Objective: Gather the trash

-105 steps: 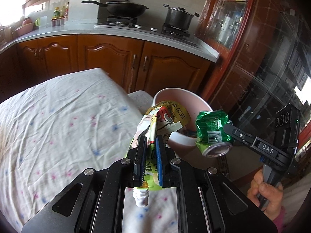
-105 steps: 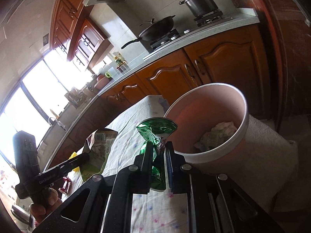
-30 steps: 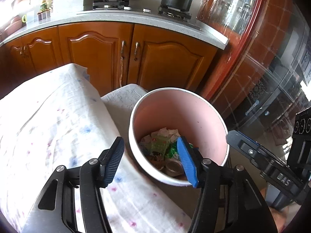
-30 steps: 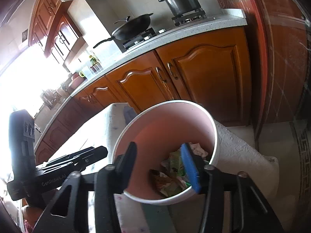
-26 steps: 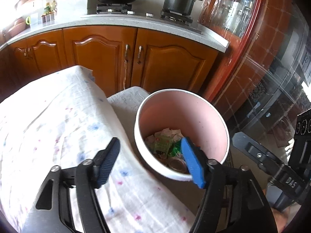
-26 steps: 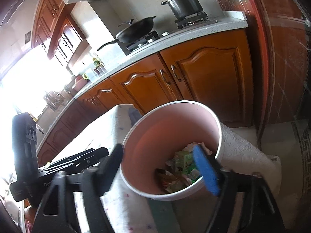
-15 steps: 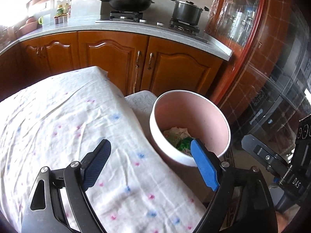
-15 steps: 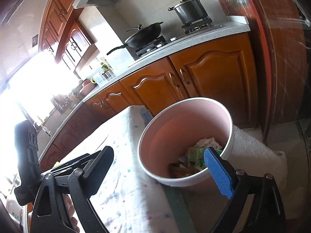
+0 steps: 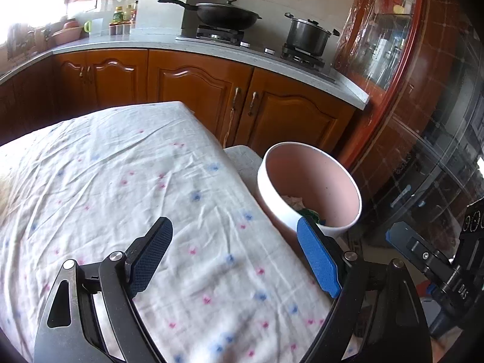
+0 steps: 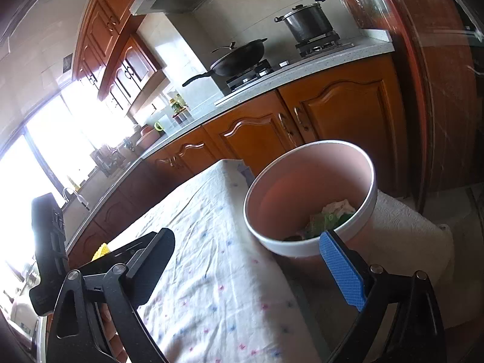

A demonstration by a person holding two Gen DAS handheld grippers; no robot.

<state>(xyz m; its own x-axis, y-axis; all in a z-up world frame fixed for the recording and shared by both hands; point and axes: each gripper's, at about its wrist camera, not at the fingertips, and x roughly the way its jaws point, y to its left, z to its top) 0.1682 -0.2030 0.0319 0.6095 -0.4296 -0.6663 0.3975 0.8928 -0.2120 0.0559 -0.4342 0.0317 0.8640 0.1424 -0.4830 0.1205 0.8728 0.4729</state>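
A pink bin with a white outer wall [image 9: 267,193] stands just past the right end of the cloth-covered table [image 9: 121,181]. Crumpled trash [image 9: 298,204] lies in its bottom, with green and white pieces showing. My left gripper [image 9: 233,224] hangs open and empty over the table's right end, short of the bin. In the right wrist view the bin [image 10: 302,248] and its trash [image 10: 329,214] sit ahead. My right gripper [image 10: 246,237] is empty and its jaws are opening, the blue pad near the bin's near rim.
The bin rests on a white-covered stool [image 10: 408,227]. Wooden cabinets [image 9: 196,90] and a counter with a wok [image 9: 224,15] and a pot [image 9: 307,34] lie behind. A glass-fronted cabinet [image 9: 393,45] is at the right. Something yellow [image 10: 101,249] peeks out behind the left tool.
Both grippers let a pouch and a green can fall into the bin, opened wide, and have drawn back from over it toward the table. The bin now sits farther ahead.
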